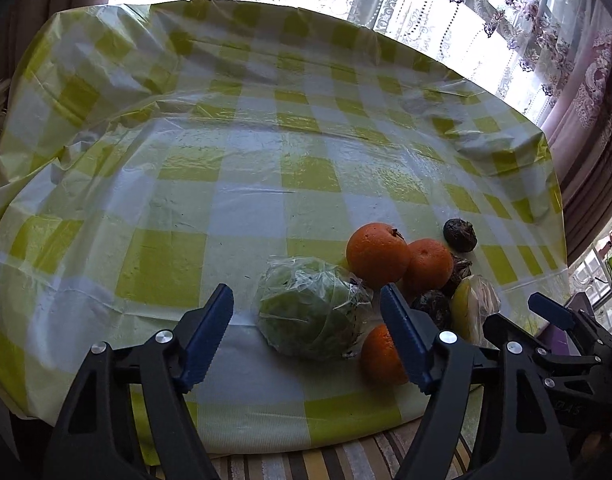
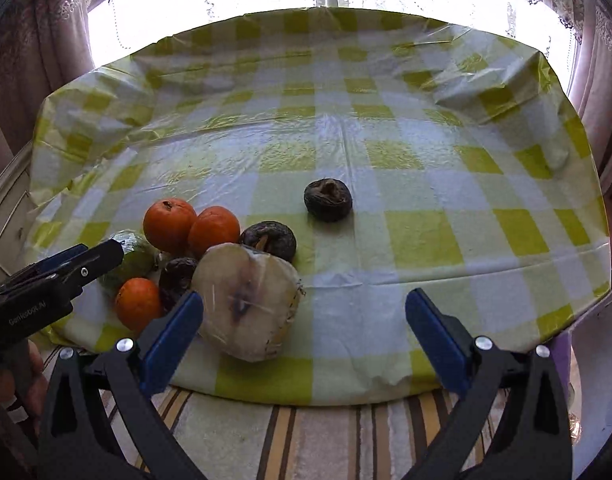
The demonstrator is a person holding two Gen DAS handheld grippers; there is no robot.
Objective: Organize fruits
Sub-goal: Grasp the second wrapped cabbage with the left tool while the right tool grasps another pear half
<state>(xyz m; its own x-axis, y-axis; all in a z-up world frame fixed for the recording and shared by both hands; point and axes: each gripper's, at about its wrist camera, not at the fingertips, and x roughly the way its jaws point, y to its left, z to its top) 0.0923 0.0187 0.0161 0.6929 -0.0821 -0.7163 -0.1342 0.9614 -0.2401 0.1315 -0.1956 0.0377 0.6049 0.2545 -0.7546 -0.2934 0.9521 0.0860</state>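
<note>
In the left wrist view my left gripper (image 1: pixel 306 290) is open, and a green fruit in clear wrap (image 1: pixel 311 310) lies between its jaws with a gap on each side. Right of it sit three oranges (image 1: pixel 377 254) and dark shrivelled fruits (image 1: pixel 459 234). In the right wrist view my right gripper (image 2: pixel 306 296) is open with only cloth between its fingers. A wrapped pale cut fruit (image 2: pixel 246 300) lies by its left finger. The oranges (image 2: pixel 169 224), one lone dark fruit (image 2: pixel 327 200) and the left gripper (image 2: pixel 102 250) over the green fruit (image 2: pixel 134 254) show there too.
A green-and-white checked plastic cloth (image 2: pixel 425 240) covers the table, its front edge just ahead of both grippers. A striped surface (image 2: pixel 325 440) lies below that edge. Curtains (image 1: pixel 577 92) and bright windows stand behind. A hand (image 2: pixel 30 368) holds the left gripper's handle.
</note>
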